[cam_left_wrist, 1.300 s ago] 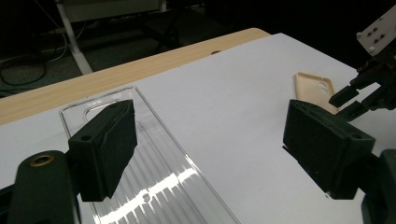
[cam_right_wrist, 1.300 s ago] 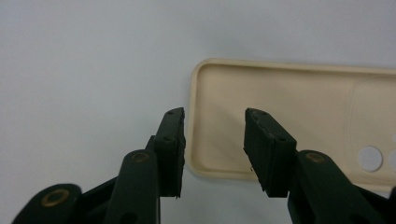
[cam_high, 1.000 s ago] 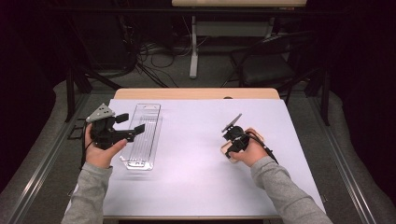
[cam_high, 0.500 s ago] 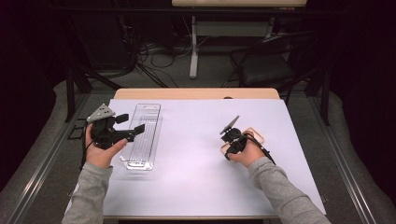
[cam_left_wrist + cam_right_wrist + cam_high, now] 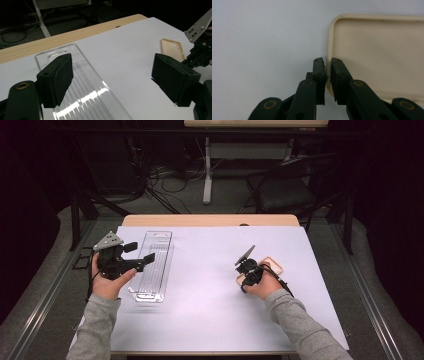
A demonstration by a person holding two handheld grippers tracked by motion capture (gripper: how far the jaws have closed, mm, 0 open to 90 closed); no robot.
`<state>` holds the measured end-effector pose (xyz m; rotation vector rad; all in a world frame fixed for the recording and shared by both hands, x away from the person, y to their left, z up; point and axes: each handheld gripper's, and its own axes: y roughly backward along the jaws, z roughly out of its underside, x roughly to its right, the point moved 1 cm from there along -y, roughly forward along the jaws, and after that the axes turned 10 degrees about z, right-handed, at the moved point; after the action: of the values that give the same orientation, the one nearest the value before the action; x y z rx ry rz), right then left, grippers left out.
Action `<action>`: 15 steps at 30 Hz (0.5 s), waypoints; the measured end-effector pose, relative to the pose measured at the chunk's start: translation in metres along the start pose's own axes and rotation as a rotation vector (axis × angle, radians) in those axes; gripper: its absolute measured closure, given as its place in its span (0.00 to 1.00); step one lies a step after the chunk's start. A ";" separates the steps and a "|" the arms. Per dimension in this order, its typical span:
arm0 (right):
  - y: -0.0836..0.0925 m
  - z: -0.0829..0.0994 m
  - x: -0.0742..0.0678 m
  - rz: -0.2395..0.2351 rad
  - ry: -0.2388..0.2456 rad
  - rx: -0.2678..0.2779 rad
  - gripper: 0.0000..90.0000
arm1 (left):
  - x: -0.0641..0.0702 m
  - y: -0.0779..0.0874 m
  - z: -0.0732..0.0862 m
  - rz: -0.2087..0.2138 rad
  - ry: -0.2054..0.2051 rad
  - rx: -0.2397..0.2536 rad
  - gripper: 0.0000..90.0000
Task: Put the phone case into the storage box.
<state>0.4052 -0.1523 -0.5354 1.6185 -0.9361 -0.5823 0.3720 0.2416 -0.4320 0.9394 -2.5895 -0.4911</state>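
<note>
The table, covered by a pale sheet, carries two things. The larger is a long clear plastic tray, which lies below and just ahead of the left gripper; in the left gripper view its ribbed floor runs between and under the two pads. That gripper's jaws stand wide apart with nothing between them, hovering over the tray without touching it.

The smaller thing is a cream phone case, lying open side up on the sheet, at the tips of the right gripper. Its near long rim runs up between the two fingertips: one pad sits outside the rim on the sheet side, the other inside the case.

What has changed is the right gripper: its jaws have just been closing and now stand narrow, with only the case's thin wall between them. The pads look pressed on that wall, so I judge the case gripped by its edge, though it still lies flat on the table. That would make lifting it the next step, perhaps toward the tray. A grip on so thin a rim could slip.
</note>
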 end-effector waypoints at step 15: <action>0.000 0.000 0.000 0.009 -0.011 -0.018 0.97 | -0.001 0.000 0.000 -0.005 0.005 0.004 0.20</action>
<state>0.4051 -0.1522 -0.5352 1.5958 -0.9434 -0.5922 0.3723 0.2427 -0.4324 0.9482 -2.5853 -0.4841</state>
